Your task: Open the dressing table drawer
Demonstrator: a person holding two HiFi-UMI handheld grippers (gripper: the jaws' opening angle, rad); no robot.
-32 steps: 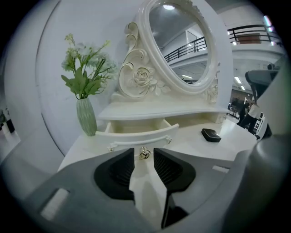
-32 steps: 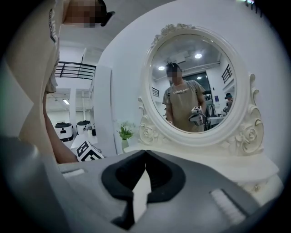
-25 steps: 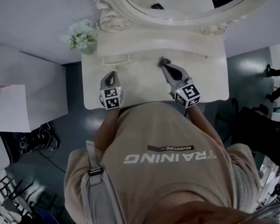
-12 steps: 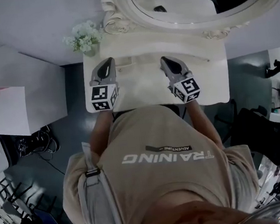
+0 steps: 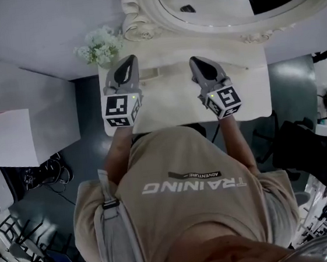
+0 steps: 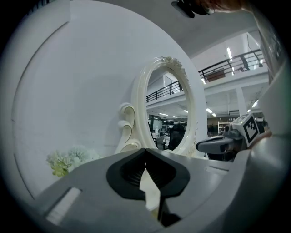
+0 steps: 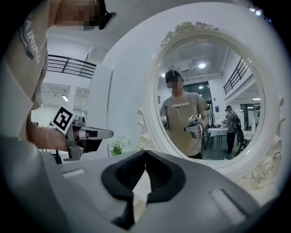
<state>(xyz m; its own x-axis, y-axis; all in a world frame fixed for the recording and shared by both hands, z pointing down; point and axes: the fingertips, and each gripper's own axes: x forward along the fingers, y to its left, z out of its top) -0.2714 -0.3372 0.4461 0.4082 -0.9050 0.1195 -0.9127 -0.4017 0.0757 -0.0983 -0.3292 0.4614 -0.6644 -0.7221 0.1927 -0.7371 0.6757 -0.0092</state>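
Above the dressing table top (image 5: 177, 99), left gripper (image 5: 129, 61) and right gripper (image 5: 197, 62) both hover pinched shut on nothing — drawer front isn't visible from up here, likely under the near edge — so it looks pre-reach, next dropping down with jaws opened.

The table (image 5: 172, 100) stands against the wall (image 5: 34, 25). The mirror (image 5: 219, 0) sits at the back of the table. The flowers (image 5: 100, 46) are at the table's back left corner, just left of the mirror. The left gripper (image 5: 128, 64) is over the left side of the table, near the flowers. The right gripper (image 5: 198, 63) is over the middle of the table, in front of the mirror. The two grippers are side by side, apart. The person (image 5: 183, 201) stands in front of the table. A desk (image 5: 30, 90) is to the left of the table, with a strip of floor (image 5: 87, 107) between them. Cables (image 5: 44, 167) lie on the floor in front of the desk.
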